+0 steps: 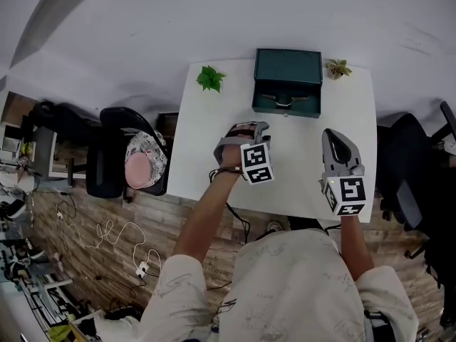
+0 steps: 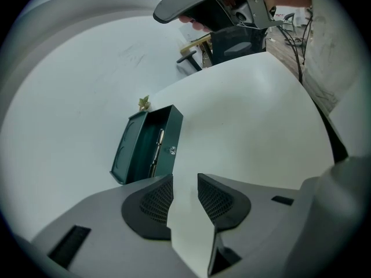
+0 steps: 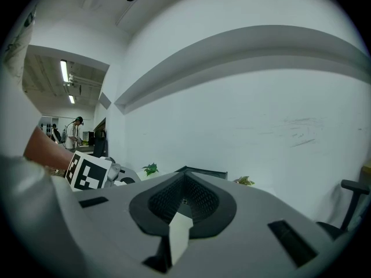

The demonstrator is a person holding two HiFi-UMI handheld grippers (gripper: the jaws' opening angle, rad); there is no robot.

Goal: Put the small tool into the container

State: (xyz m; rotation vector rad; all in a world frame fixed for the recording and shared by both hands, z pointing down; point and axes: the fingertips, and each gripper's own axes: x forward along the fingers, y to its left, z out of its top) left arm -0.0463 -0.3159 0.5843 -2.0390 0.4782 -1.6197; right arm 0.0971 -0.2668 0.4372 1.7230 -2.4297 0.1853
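Note:
A dark green container [image 1: 287, 80] stands at the far middle of the white table [image 1: 206, 162]. In the left gripper view the container [image 2: 136, 149] looks open, with a slim metal piece [image 2: 156, 151] in its lower part; I cannot tell whether that is the small tool. My left gripper [image 1: 261, 128] hovers in front of the box, turned sideways. Its jaws [image 2: 184, 198] stand slightly apart with only table showing between them. My right gripper [image 1: 333, 137] is held above the table's right side, well short of the box. Its jaws [image 3: 184, 204] are pressed together, and I see nothing between them.
A small green plant [image 1: 211, 78] sits left of the box and a paler one [image 1: 338, 68] to its right. Office chairs stand off both sides of the table [image 1: 114, 152] [image 1: 410, 184]. Cables lie on the wooden floor [image 1: 107, 234]. A white wall rises behind the table.

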